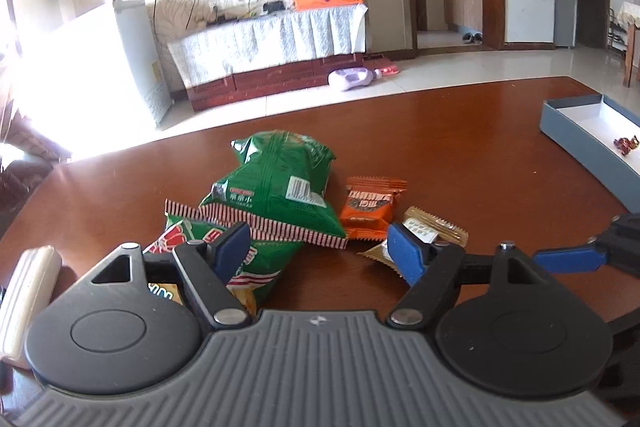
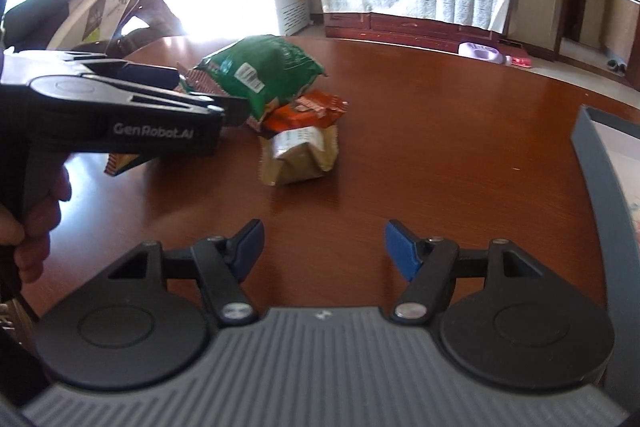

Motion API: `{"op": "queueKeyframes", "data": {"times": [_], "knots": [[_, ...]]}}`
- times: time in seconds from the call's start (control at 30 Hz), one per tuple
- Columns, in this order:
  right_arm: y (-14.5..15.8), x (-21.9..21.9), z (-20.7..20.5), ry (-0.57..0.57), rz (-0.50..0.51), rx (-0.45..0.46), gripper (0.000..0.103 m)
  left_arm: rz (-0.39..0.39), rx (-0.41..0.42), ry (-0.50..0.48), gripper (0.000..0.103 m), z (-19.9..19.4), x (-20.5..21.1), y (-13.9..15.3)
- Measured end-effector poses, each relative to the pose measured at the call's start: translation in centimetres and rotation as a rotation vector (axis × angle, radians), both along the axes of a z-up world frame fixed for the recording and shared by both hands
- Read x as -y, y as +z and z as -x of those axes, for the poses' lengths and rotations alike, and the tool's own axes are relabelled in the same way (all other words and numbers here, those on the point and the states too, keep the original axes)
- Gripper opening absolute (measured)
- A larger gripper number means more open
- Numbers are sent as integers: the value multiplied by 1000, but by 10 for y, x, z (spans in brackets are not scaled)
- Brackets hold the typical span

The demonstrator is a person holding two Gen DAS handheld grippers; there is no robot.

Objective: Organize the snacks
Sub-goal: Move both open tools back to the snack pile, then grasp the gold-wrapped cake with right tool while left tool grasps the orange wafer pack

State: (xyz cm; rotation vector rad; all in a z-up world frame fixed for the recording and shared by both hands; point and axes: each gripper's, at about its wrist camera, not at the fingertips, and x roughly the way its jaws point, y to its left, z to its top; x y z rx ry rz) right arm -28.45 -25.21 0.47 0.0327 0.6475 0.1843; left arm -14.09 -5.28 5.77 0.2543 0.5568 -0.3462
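A pile of snacks lies on the brown table (image 1: 460,147): a green bag (image 1: 280,183) with a red-striped seal, a red and green bag (image 1: 188,239) under it, an orange packet (image 1: 370,207) and a gold packet (image 1: 438,227). My left gripper (image 1: 320,251) hovers open just before the pile, its left pad over the red and green bag and its right pad over the gold packet. My right gripper (image 2: 326,249) is open above bare table, short of the gold packet (image 2: 300,155). In the right wrist view the left gripper (image 2: 200,91), held by a hand (image 2: 36,227), reaches at the green bag (image 2: 264,67).
A grey box (image 1: 580,123) with a white floor stands at the table's right and holds a small red candy (image 1: 626,145). Its wall (image 2: 608,167) is close to my right gripper. A white ribbed object (image 1: 28,291) lies at the left edge. A chair (image 2: 132,27) stands behind the table.
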Motion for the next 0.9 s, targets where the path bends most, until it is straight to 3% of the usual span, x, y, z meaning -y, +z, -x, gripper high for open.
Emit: {"op": "queueKeyframes", "data": {"times": [0.23, 0.4, 0.6, 0.73, 0.9], "knots": [[-3, -22, -29, 21, -17, -4, 72, 11, 42, 1, 80, 2, -8, 14], [-5, -33, -48, 11, 67, 5, 73, 28, 18, 26, 81, -6, -18, 14], [-6, -25, -59, 10, 38, 20, 77, 44, 11, 36, 81, -12, -18, 15], [-3, -23, -61, 16, 16, 17, 51, 37, 20, 26, 81, -11, -13, 13], [0, -15, -50, 12, 20, -4, 48, 40, 57, -42, 81, -8, 7, 14]]}}
